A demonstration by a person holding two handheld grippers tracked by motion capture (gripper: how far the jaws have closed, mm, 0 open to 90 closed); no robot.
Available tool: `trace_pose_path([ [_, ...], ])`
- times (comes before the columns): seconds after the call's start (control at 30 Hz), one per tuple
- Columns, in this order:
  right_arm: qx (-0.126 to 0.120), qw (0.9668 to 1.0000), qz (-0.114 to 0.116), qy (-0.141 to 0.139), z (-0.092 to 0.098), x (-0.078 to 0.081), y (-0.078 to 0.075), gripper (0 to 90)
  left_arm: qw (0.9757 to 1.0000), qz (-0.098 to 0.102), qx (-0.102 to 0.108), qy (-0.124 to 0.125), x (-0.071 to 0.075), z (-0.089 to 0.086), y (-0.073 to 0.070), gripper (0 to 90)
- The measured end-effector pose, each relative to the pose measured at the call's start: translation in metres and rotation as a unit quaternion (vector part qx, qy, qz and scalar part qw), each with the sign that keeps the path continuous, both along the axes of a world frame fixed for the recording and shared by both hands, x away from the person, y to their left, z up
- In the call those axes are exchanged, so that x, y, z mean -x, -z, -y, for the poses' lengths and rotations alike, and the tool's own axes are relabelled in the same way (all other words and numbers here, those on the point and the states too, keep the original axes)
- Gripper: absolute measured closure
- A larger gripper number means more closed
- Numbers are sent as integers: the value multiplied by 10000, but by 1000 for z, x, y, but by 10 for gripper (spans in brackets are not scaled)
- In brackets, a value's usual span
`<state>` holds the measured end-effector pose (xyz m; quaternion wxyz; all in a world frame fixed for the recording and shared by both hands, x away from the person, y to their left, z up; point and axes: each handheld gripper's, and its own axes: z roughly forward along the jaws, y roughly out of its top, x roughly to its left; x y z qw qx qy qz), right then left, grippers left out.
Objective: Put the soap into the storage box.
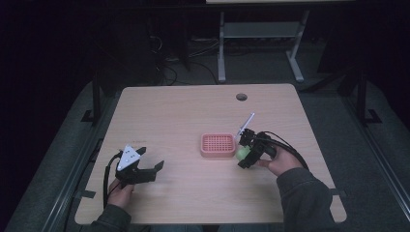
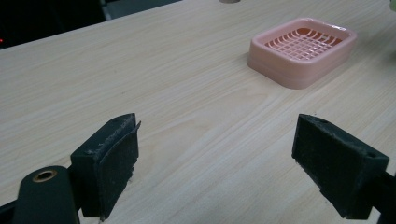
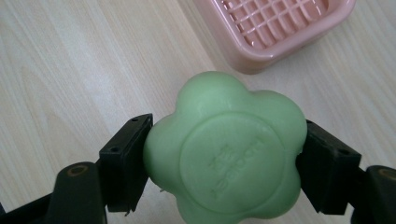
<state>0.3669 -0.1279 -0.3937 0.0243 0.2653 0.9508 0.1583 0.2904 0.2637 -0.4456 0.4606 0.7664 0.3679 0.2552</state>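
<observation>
The pale green flower-shaped soap bar (image 3: pixel 224 154) sits clamped between the right gripper (image 3: pixel 224 161)'s two black jaws, pads pressing opposite lobes, stamped face toward the camera; in the high view the soap (image 1: pixel 242 152) is just off the 3 o'clock edge of the pink plastic soap dish w/ grid insert (image 1: pixel 218 145), close to the tabletop, tho whether it touches the wood or is lifted clear I can't tell. Likely step: carry the bar over & set it in the dish. To do it well: keep the squeeze steady, since soap is slick & the lobes are rounded, so a loose hold could let it rotate or squirt out; lift enough to clear the dish's raised rim (image 3: pixel 261 60) before moving toward 9 o'clock, then centre over the grid (image 3: pixel 275 21) & lower flat, stamped face level, before letting go. Don't knock the dish, it's light & prob slides. A white pen-like stick (image 1: pixel 246 123) lies at approx 1 o'clock of the dish, near the right hand (image 1: pixel 283 162), so keep the wrist & cable off it. The left gripper (image 1: pixel 147 166) rests w/ jaws spread wide & nothing between them at about 8 o'clock of the dish, well apart on the light wood table (image 1: pixel 169 111); it could brace the dish's 9 o'clock side if it skates.
</observation>
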Motion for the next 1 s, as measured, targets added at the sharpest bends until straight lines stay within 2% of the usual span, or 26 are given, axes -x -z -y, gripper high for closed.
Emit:
trace_pose_path([
  [0.17,-37,10000,36,-45,-5,-3,-6,263,10000,-7,-2,-2,0,0,0,143],
  [0.3,58,9999,78,-76,-11,-7,-10,263,10000,-18,-3,-7,0,0,0,143],
  [0.4,43,9999,107,-110,-14,-10,-13,263,10000,-19,1,-13,0,0,0,143],
  [0.6,-126,9997,140,-141,-19,-14,-21,263,10000,-18,9,-8,0,0,0,143],
  [0.87,8,9995,198,-239,-31,-20,-28,263,10000,-8,6,8,0,0,0,143],
  [1.0,-26,9994,217,-276,-36,-23,-32,263,10000,-18,11,2,0,-1,0,143],
])
